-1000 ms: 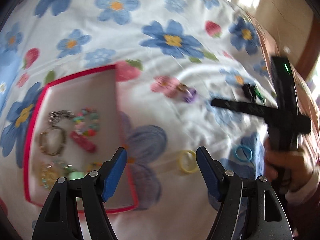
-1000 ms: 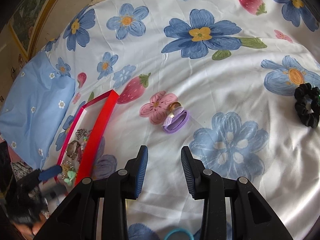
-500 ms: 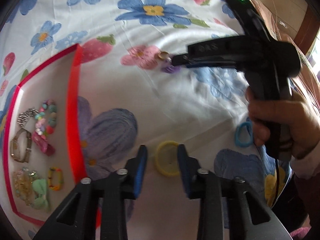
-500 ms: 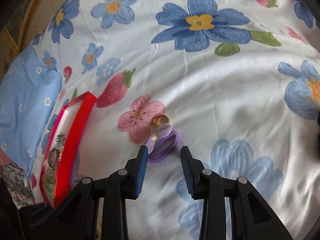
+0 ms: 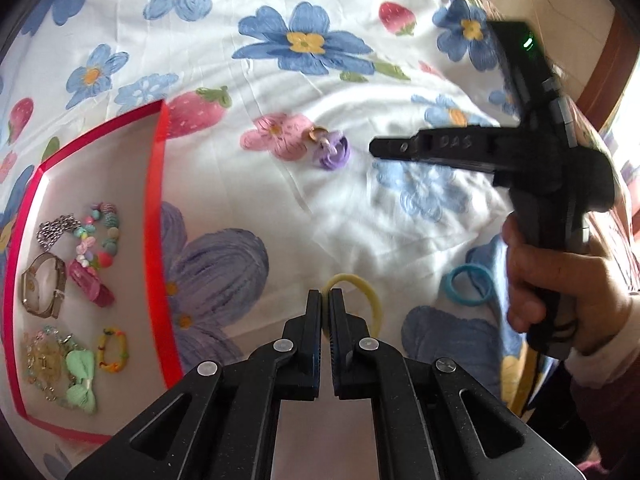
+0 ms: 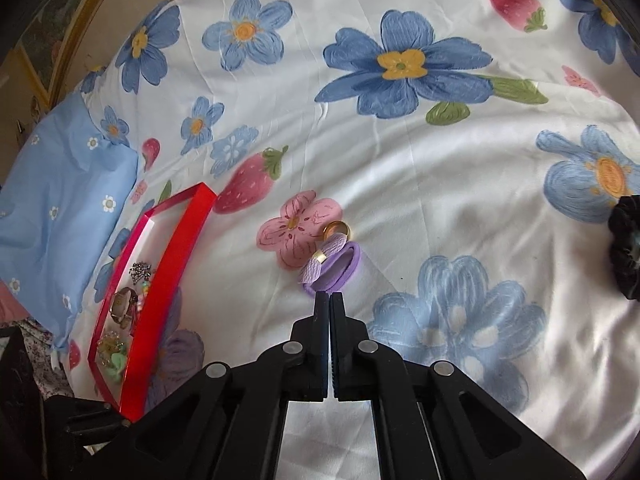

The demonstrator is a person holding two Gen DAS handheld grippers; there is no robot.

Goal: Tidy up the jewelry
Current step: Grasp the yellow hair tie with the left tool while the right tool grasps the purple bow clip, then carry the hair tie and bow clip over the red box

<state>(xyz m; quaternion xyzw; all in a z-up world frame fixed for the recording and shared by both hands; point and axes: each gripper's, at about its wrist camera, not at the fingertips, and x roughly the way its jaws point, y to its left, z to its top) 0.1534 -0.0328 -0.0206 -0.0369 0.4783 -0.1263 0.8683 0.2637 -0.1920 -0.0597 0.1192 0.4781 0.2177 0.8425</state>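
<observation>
My left gripper is shut on the near-left edge of a yellow hair band lying on the flowered bedsheet. My right gripper is shut and empty, its tips just short of a purple hair band with a woven strap; a gold ring lies just beyond. The same purple band and the right gripper show in the left wrist view. The red-rimmed tray at the left holds a watch, bead bracelets, a pink clip and a green bow.
A blue hair band lies right of the yellow one, near the hand holding the right gripper. A black scrunchie sits at the far right. A light blue pillow lies left of the tray.
Both grippers have closed. The left one came down and shut on the yellow band's edge. The right one moved toward the purple band and shut without holding anything.
</observation>
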